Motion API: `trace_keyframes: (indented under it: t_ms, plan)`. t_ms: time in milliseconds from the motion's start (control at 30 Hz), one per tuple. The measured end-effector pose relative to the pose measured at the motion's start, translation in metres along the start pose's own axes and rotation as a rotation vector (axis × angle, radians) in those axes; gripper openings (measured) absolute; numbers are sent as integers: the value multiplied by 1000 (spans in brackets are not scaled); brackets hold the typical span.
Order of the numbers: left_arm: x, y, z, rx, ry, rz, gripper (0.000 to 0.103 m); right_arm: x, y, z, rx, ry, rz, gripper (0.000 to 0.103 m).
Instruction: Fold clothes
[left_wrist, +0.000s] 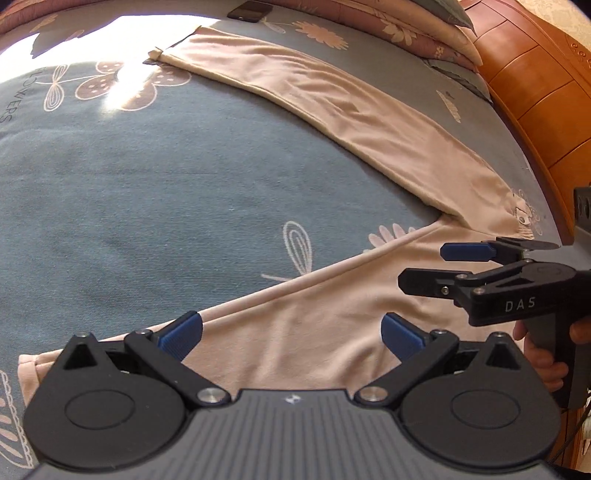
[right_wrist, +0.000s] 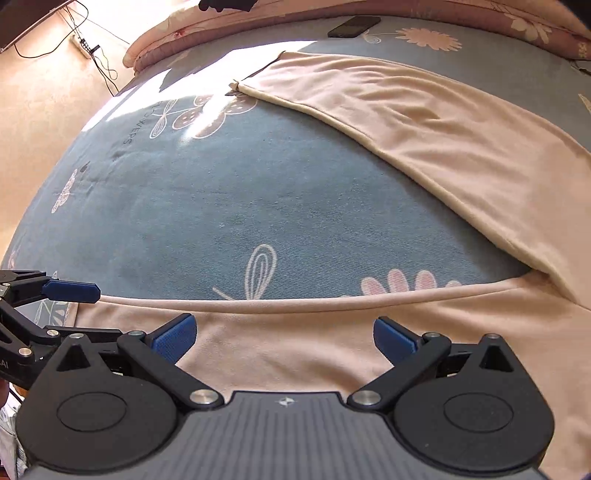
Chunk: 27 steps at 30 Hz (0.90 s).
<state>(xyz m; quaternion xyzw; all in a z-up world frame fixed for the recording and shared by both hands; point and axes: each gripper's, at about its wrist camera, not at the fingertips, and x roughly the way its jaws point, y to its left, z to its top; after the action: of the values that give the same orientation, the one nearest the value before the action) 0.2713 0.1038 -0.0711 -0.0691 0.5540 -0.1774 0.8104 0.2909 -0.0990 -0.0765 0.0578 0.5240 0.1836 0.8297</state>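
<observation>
Left gripper (left_wrist: 290, 334) and right gripper (right_wrist: 282, 338) both wide apart, empty, above pink garment (left_wrist: 314, 332); shallow pinch risks slipping hem.

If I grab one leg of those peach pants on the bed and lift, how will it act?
The peach pants look thin and soft, so the leg will likely drape limp. Probably light. They may drag slightly on the textured bedspread.

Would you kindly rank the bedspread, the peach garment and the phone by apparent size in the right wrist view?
1. Bedspread
2. Garment
3. Phone, which lies farthest from the camera, so it looks smaller than it is.
</observation>
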Motion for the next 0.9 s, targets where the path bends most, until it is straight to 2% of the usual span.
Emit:
trace_keyframes:
  t_ms: [200, 400, 567, 733, 800, 900]
  plan:
    - [31, -73, 31, 115, -31, -22, 102, -34, -86, -1, 63, -65, -66, 103]
    - [74, -134, 73, 240, -48, -33, 102, -64, -173, -7, 43, -149, -160, 103]
    - [118, -186, 104, 305, -50, -49, 102, -108, -270, -14, 129, -173, -180, 103]
    - [161, -241, 121, 413, -40, -118, 101, -168, -371, -23, 181, -245, -253, 103]
    - [175, -260, 124, 458, -39, -141, 101, -182, -403, -16, 199, -252, -289, 94]
    - [198, -292, 127, 508, -26, -187, 98, -184, -446, 8, 165, -249, -290, 84]
